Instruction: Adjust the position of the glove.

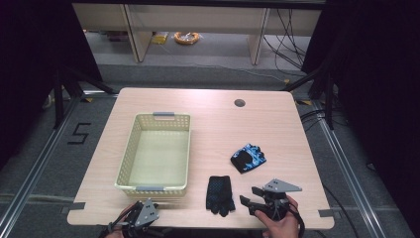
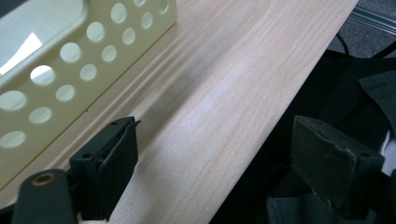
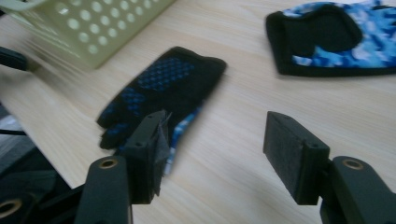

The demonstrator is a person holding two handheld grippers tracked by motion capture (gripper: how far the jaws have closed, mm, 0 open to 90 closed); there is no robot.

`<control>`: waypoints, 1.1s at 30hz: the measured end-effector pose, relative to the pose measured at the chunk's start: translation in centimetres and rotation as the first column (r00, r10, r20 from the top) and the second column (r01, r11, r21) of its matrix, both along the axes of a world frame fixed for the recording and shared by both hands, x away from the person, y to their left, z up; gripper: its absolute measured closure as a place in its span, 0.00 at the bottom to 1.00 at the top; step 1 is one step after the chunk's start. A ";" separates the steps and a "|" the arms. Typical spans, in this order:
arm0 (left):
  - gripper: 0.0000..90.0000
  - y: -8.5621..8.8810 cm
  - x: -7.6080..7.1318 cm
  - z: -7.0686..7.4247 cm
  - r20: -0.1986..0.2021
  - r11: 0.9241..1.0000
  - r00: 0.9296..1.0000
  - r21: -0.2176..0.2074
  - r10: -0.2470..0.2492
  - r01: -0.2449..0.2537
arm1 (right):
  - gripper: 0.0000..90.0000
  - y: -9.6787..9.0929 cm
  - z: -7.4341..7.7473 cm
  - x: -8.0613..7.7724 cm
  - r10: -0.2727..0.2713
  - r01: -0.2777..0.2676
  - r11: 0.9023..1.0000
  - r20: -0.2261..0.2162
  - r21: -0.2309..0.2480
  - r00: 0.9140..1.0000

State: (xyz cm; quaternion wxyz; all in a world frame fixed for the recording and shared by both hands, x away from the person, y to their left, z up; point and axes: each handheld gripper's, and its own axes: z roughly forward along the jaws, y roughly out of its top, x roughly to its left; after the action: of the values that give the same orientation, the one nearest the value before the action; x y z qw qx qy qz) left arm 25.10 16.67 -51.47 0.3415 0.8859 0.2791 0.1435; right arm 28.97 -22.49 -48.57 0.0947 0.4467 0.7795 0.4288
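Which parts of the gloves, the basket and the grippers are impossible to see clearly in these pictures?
- Black glove: right gripper view, fingertips hidden behind a jaw, blurred.
- Blue patterned glove: right gripper view, cut off by the top and right edges.
- Basket: left gripper view, cut off by the edges.
- Left gripper: high view, jaws too small to make out.

Just ahead of our right gripper (image 3: 212,158) we see a black glove (image 3: 163,88) with a blue dotted grid; farther off lies a black glove (image 3: 336,37) with blue-and-white camouflage. Beside our left gripper (image 2: 215,163) stands a pale yellow basket (image 2: 93,42) with round holes and grey handles, on a light wood-grain bench (image 2: 224,88).
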 end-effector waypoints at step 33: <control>0.17 -0.1 -0.1 0.0 -0.010 1.000 1.000 -0.019 0.011 -0.011 | 0.91 5.6 -2.8 3.3 0.079 -0.081 0.993 -0.022 -0.080 0.997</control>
State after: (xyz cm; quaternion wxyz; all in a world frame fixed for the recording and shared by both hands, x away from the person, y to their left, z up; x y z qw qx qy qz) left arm 25.00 16.61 -51.47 0.3480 0.8816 0.2871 0.1384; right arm 32.30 -16.85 -51.40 0.0883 0.4147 0.8144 0.3961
